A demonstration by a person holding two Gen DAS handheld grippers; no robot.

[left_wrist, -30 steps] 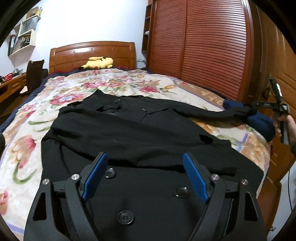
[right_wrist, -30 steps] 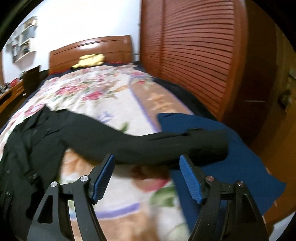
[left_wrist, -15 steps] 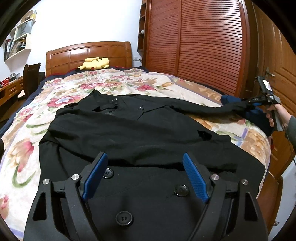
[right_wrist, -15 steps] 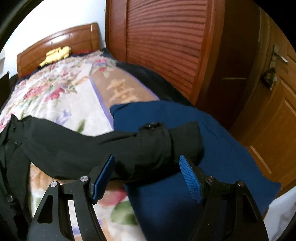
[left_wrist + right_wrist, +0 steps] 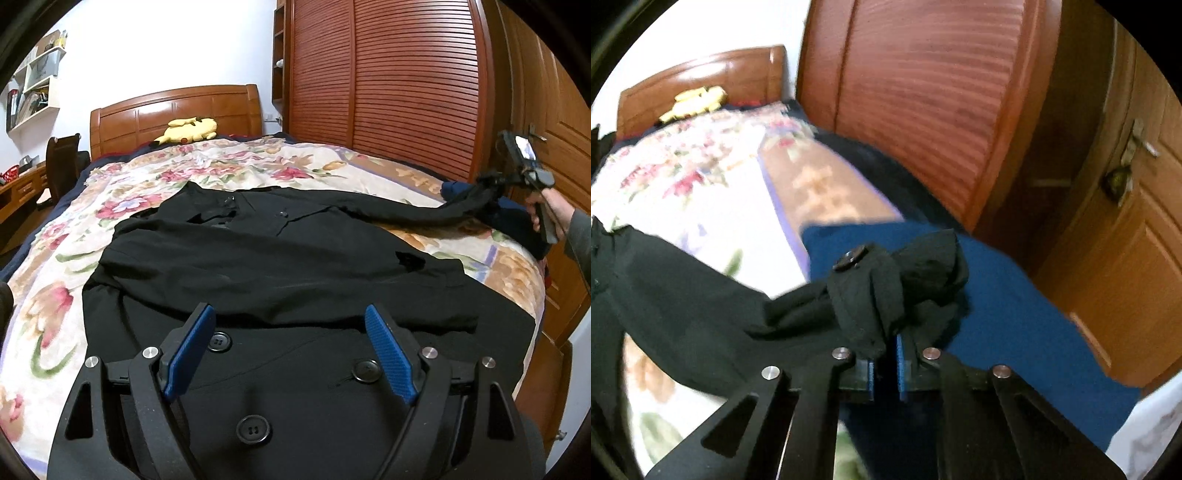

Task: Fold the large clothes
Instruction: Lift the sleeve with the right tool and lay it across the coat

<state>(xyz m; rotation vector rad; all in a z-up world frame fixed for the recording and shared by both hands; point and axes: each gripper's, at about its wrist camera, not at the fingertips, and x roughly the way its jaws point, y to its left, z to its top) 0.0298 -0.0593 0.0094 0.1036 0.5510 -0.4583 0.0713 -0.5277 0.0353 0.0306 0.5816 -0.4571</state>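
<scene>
Coat: one black coat (image 5: 280, 266) is spread front-up across the floral bedspread (image 5: 55, 295), collar toward the headboard (image 5: 177, 110), hem nearest the left wrist camera.
Left gripper: the left gripper (image 5: 288, 350) is held above the lower front of the coat, its blue pads (image 5: 388, 350) set wide apart; nothing is gripped between them, and contact with the cloth cannot be told.
Right gripper: the right gripper (image 5: 884, 363) is closed to a narrow gap on the cuff of the coat's sleeve (image 5: 894, 291), the cloth bunched up just ahead of the pads.
Sleeve: one sleeve is stretched out sideways from the coat's shoulder to the right gripper (image 5: 491, 181) at the bed's edge, lifted over a blue cloth (image 5: 1015, 317).
Right hand: the handle of that gripper is seen grasped by the right hand (image 5: 546, 214) in the left wrist view.
Buttons: three large black buttons (image 5: 253, 430) are counted on the lower front between and below the left pads; one smaller button (image 5: 851, 258) is seen on the cuff.
Blue cloth: one piece is seen, lying at the bed corner beneath the cuff.
Toy: one yellow plush toy (image 5: 188, 129) is lying against the headboard, well apart from the coat.
Wardrobe: slatted wooden doors (image 5: 406, 92) are seen beside the bed.
</scene>
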